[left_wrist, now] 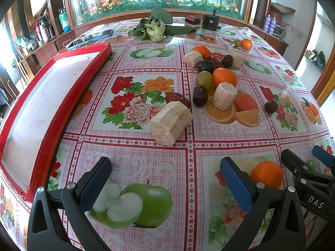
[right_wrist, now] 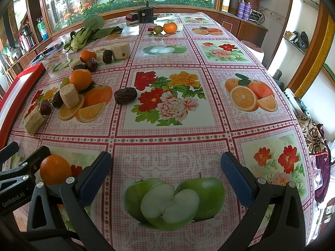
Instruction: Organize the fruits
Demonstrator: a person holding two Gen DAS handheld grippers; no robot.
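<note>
A wide surface (left_wrist: 167, 48) under a glossy pink checked cloth printed with apples, oranges and flowers fills the room's middle, with a glass case of artificial flowers behind it. The fruits lie loose in the upper right of the left wrist view and the upper left of the right wrist view. I count four small oranges: one near the front between the two grippers (left_wrist: 266, 173), one in the pile (left_wrist: 224, 76), one further back (left_wrist: 202, 51) and one far off (left_wrist: 247, 43) beside a green fruit. One pale green grape (left_wrist: 204, 80) sits against the pile orange. The dark wrinkled dates (left_wrist: 200, 98) number about six; some overlap, so I cannot be sure. Four pale, fibrous cut cane chunks are there, the nearest (left_wrist: 170, 122) lying on its side. A red-rimmed tray (left_wrist: 54, 113) with a white floor sits at the left of the frame. A leafy green vegetable (left_wrist: 153, 28) lies at the back. The left gripper (left_wrist: 166, 177) hangs with fingers apart, holding nothing; the right gripper (right_wrist: 166, 177) likewise.
</note>
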